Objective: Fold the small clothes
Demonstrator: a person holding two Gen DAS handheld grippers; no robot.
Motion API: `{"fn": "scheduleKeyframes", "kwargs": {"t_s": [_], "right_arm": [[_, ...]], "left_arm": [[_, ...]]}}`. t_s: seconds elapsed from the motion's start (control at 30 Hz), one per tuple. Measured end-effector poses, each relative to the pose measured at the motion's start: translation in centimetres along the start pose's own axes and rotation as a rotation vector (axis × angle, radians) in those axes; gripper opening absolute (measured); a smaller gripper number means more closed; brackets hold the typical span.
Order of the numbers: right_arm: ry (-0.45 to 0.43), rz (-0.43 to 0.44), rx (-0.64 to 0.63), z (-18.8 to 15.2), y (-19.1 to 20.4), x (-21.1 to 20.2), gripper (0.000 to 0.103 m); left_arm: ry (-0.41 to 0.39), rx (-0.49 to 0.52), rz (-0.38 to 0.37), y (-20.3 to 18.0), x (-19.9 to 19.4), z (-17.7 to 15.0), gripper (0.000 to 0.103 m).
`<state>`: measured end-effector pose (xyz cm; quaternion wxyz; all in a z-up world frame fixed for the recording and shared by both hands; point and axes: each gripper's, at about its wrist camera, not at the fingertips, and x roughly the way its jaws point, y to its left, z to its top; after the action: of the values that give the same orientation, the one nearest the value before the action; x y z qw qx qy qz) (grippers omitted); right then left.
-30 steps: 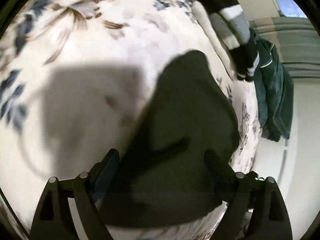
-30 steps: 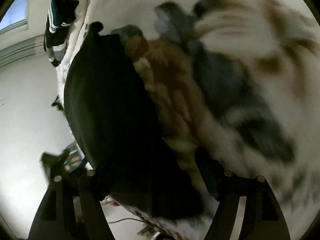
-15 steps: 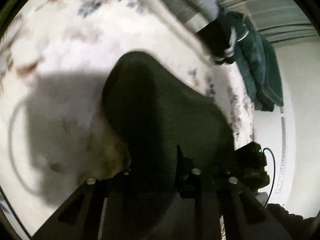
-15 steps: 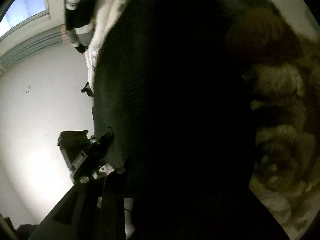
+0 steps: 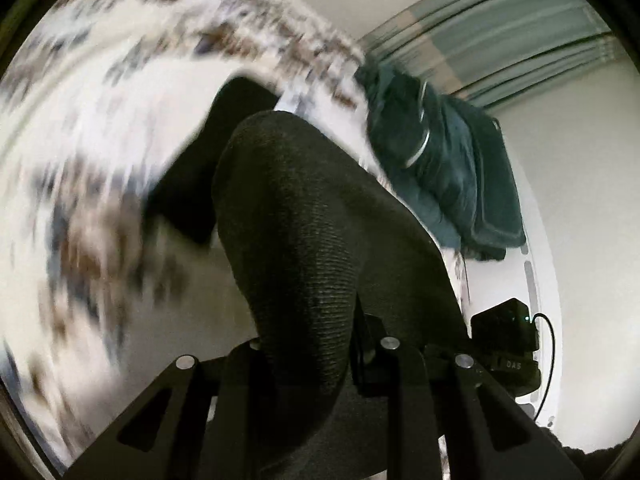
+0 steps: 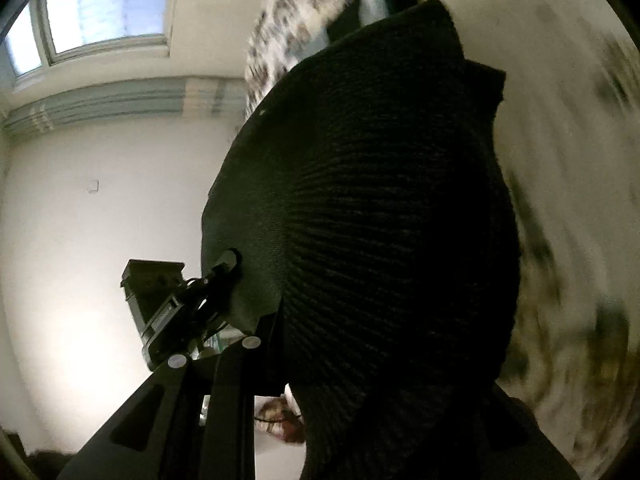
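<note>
Left tongs: clamped on the black knit garment; the cloth bunches between the two fingers and spills over them toward the camera.
Right tongs: the left finger shows at the cloth's edge, the other finger is buried under the cloth, so I cannot tell whether they are together or apart.
Garment: a dark ribbed piece, lifted off the bed. In the left wrist view it rises forward from the tongs as a rounded fold, with a second dark flap just ahead and to the left of it. In the right wrist view it fills the space ahead of the tongs, and the left tongs pinch its edge on the left.
Bed: covered in white floral fabric, ahead and left of the left tongs, ahead and right of the right tongs; heavily blurred in both views.
Green clothes: a dark green heap at the bed's edge, ahead and right of the left tongs, apart from the held garment.
Wall: pale, left of the right tongs.
Window: far upper left in the right wrist view.
</note>
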<state>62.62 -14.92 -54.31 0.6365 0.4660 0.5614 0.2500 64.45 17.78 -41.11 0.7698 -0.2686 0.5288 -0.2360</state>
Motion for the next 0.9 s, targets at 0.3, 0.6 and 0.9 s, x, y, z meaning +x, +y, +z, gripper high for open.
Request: {"fn": "scheduleKeyframes", "kwargs": {"t_s": [0.3,0.6,0.9], "right_arm": [[-0.071,-0.127,-0.005,16.2,1.4,4.8,0.024],[-0.056,-0.493,-0.05,18.0,2.7,4.3,0.058],[-0.226,-1.052,-0.234,7.9,9.2,-1.1,0.103]], "left_arm": [[0.082,0.072,0.108,3.3,9.6,13.6,0.019],[0.098,0.129,0.358,3.4,11.4,14.2,0.051],[-0.003,0.254,0.596,-2.2,6.9,8.4,0.103]]}}
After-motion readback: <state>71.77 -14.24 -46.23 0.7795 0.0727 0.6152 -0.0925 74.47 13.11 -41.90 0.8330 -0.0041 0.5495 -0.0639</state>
